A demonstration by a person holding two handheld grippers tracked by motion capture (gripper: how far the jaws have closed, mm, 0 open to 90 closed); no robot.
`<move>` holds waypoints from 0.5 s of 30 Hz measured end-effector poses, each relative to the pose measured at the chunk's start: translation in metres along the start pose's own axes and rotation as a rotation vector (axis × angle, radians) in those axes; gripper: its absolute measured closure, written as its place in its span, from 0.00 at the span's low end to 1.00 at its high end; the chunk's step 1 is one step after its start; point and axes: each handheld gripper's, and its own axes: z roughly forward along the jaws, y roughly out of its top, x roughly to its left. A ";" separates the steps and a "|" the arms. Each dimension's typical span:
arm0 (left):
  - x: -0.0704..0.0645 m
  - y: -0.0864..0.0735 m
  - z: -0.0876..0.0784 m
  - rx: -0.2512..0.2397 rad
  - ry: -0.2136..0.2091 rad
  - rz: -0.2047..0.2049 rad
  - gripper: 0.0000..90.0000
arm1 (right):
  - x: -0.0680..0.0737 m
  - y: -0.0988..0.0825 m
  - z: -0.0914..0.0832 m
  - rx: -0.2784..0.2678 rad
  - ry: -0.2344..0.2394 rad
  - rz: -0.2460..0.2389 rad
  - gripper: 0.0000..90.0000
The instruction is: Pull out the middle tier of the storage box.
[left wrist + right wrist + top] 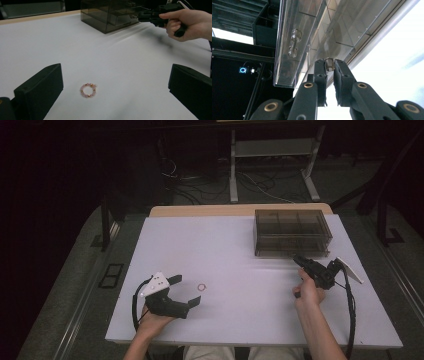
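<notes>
Right gripper (329, 65) is clenched on the small clear knob (329, 64) of a lower drawer in the smoky acrylic drawer box (292, 232) at the tabletop's (240, 245) far right. Left gripper (186, 290) rests released near the front, a pink bead bracelet (88, 90) lying loose between its spread jaws, nothing blocking it.
</notes>
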 end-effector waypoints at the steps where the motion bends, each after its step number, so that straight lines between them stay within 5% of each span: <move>1: 0.000 0.000 0.000 0.001 0.001 -0.001 0.00 | 0.000 0.000 0.000 0.002 -0.002 -0.001 0.89; 7: 0.000 0.000 0.000 0.001 -0.001 0.002 0.00 | 0.001 -0.001 -0.001 -0.004 -0.004 0.018 0.87; 10: 0.000 0.000 0.000 0.001 -0.001 0.000 0.00 | 0.002 -0.003 -0.002 -0.010 -0.010 0.016 0.75; 15: 0.000 0.000 0.000 0.005 -0.001 -0.001 0.00 | 0.003 -0.006 -0.005 0.026 -0.023 -0.029 0.68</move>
